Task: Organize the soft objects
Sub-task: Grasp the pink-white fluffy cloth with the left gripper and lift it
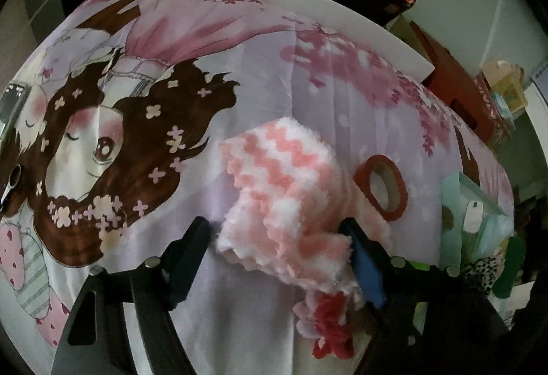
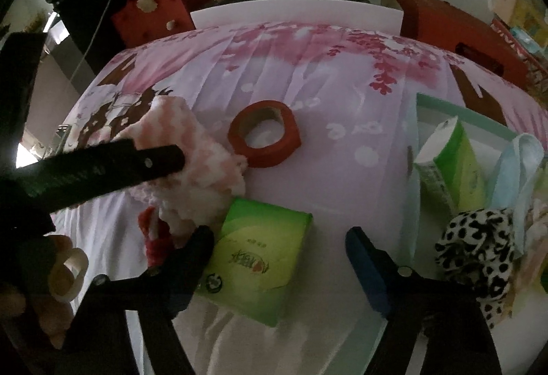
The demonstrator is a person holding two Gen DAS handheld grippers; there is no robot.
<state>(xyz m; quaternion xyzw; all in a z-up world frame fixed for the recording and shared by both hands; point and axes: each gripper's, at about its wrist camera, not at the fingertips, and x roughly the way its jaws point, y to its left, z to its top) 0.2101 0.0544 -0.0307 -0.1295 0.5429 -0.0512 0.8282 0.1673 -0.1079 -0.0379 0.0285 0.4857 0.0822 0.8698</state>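
Note:
A pink and white fluffy cloth (image 1: 284, 190) lies bunched on the printed tablecloth (image 1: 325, 73). My left gripper (image 1: 277, 238) straddles it, and both pads touch its sides. From the right wrist view, one left finger (image 2: 154, 162) crosses the fluffy cloth (image 2: 202, 176). A red knitted piece (image 1: 330, 327) sits at the cloth's near end. My right gripper (image 2: 279, 238) stands open around a green tissue pack (image 2: 260, 255). Its left finger is at the pack's edge, while the blue pad on the right stays clear of it.
A red tape roll (image 2: 265, 135) lies mid-table just beyond the cloth. At the right, a teal tray (image 2: 462, 107) holds an upright tissue pack (image 2: 452, 162), a leopard-print cloth (image 2: 476, 255) and a light blue item (image 2: 517, 162). Behind stand a red bag (image 2: 154, 4) and boxes.

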